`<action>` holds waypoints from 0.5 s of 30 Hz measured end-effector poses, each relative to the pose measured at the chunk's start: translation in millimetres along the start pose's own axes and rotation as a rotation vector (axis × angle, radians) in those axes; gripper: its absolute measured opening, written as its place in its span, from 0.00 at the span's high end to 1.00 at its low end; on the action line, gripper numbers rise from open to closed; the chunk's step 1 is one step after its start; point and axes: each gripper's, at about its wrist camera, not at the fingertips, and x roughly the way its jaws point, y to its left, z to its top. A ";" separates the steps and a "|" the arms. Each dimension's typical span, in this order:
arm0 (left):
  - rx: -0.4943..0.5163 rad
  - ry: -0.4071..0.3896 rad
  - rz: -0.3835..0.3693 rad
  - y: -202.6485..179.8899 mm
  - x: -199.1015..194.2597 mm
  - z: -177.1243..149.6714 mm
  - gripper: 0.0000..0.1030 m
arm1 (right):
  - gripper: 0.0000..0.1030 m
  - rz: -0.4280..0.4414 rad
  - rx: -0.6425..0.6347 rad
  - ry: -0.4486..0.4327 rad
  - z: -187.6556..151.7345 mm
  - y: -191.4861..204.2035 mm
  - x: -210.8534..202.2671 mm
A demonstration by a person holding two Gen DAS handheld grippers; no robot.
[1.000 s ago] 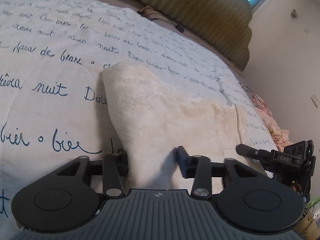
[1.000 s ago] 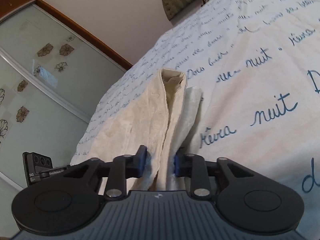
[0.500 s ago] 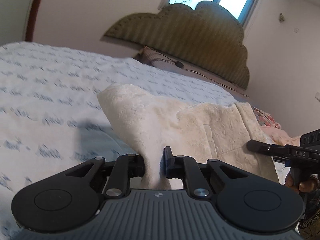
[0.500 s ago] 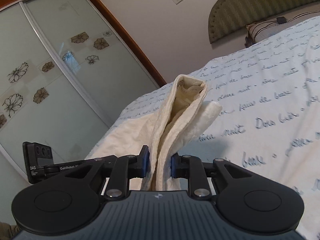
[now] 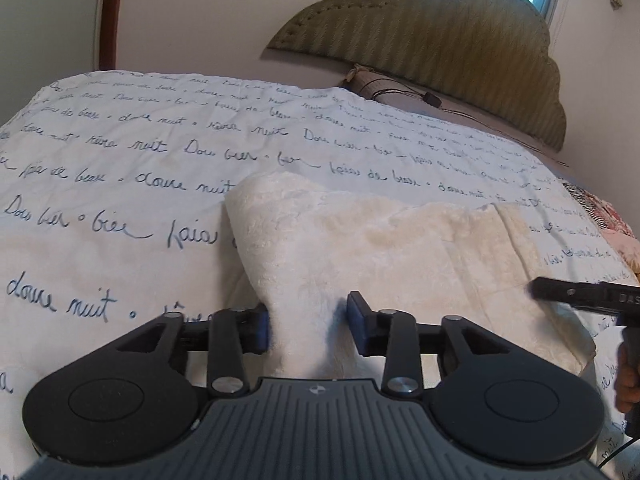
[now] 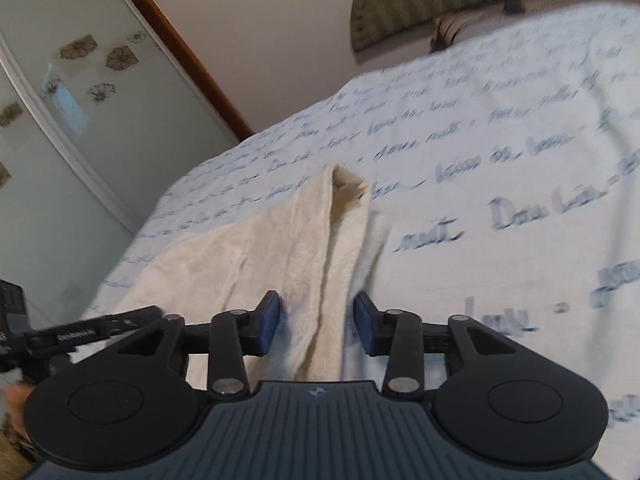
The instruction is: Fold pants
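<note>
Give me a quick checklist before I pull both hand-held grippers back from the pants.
1. Left hand-held gripper open: ok, jaws apart with the pants between them.
2. Right hand-held gripper open: ok, jaws apart around the folded edge.
3. Pants resting on the bedspread: ok.
4. Layers aligned: not ok, a lower layer peeks out beside the fold in the right wrist view.
5. Fabric free of the pads: cannot tell.

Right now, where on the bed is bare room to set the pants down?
Bare script-printed white bedspread lies left of the cream fleece pants, and beyond them up to the olive scalloped headboard. The near edge is crowded by both grippers.
</note>
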 end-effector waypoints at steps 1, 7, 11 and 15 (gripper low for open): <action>-0.005 -0.006 0.016 0.2 -4.2 -1.2 0.54 | 0.58 -0.045 -0.028 -0.045 -2.1 6.8 -11.7; -0.130 -0.107 0.229 1.4 -43.5 -16.9 0.19 | 0.45 0.022 -0.213 -0.073 -30.4 60.1 -43.4; -0.127 -0.084 0.286 -4.5 -65.3 -24.9 0.19 | 0.38 -0.061 -0.306 0.005 -53.1 72.7 -25.9; -0.130 -0.055 0.235 -11.0 -89.3 -41.8 0.19 | 0.36 -0.236 -0.302 -0.034 -63.6 76.9 -38.4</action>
